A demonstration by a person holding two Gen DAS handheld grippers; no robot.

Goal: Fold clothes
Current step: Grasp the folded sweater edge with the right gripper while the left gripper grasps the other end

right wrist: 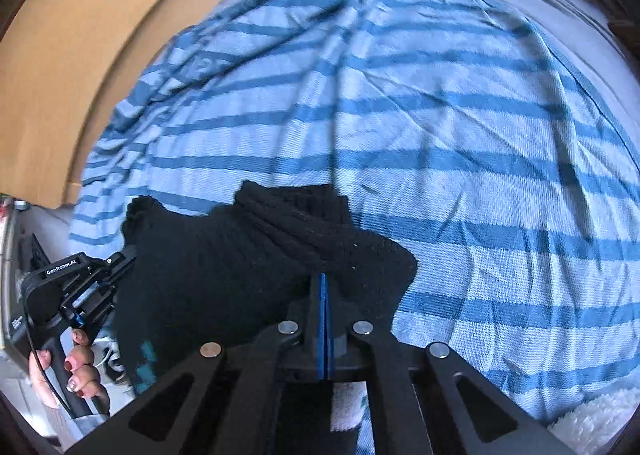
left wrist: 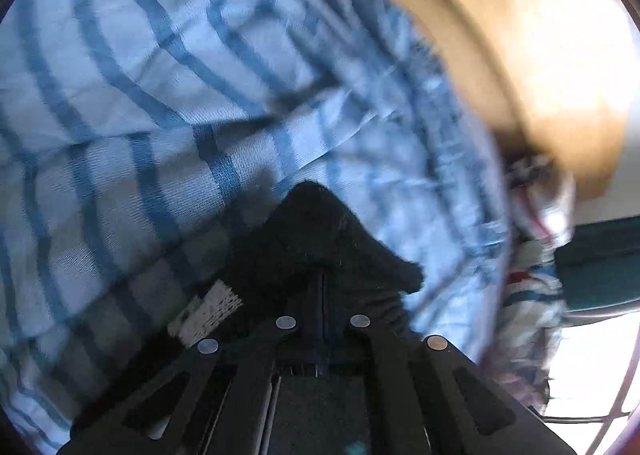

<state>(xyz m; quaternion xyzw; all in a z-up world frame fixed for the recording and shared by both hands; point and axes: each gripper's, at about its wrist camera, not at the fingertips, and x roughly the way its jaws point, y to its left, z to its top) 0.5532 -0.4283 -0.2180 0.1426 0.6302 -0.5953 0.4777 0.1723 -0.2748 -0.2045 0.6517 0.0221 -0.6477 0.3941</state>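
Observation:
A black knitted garment [right wrist: 224, 267] lies bunched on a light-blue striped cloth [right wrist: 460, 127]. In the right wrist view my right gripper [right wrist: 323, 279] is shut on a fold of the black knit, its blue pads pressed together under the fabric. At the left of the same view a hand holds my left gripper [right wrist: 127, 251], whose tips pinch the garment's left edge. The left wrist view shows that gripper [left wrist: 322, 275] shut on the black garment [left wrist: 320, 227], with a white label [left wrist: 208, 315] showing beside it. The striped cloth [left wrist: 160, 95] fills the background there.
A tan wooden board [right wrist: 80, 35] runs along the far left edge of the striped cloth, also seen as the board [left wrist: 520, 55]. A white fluffy cloth [right wrist: 600, 415] lies at the near right. A crumpled patterned cloth [left wrist: 532, 295] and a green surface [left wrist: 600, 263] sit to the right.

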